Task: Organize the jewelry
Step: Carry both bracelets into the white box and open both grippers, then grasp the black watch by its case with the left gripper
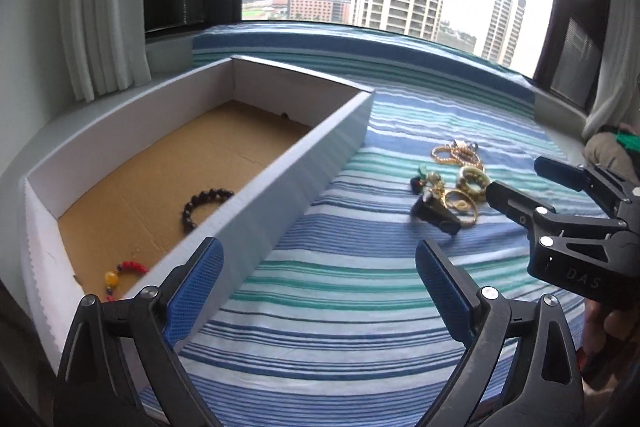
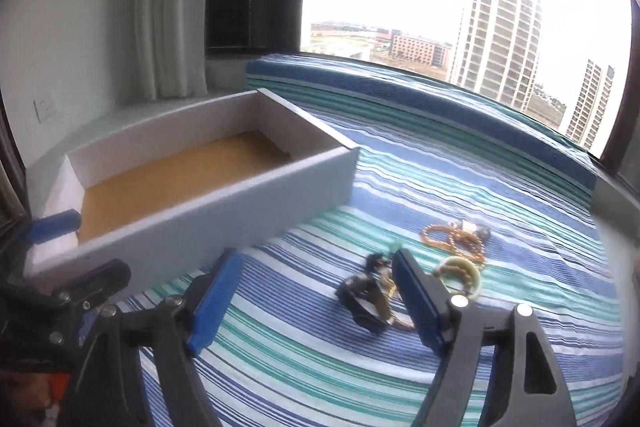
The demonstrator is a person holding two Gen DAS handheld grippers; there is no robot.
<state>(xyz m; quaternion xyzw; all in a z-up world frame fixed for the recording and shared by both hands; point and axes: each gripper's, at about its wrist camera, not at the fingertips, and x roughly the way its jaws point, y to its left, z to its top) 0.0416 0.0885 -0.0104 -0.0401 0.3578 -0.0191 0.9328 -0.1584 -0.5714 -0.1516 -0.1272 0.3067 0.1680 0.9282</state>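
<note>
Both grippers gaped wide and empty: left gripper (image 1: 320,283) by the box (image 1: 280,187), right gripper (image 2: 316,295) nearing the jewelry pile (image 2: 448,259). Next pick needed one piece singled out.

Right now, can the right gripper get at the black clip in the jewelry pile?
Probably yes. The right gripper is open and empty, the black clip lies just ahead on the striped cloth, nothing between them; only tangled gold rings crowd it.
</note>
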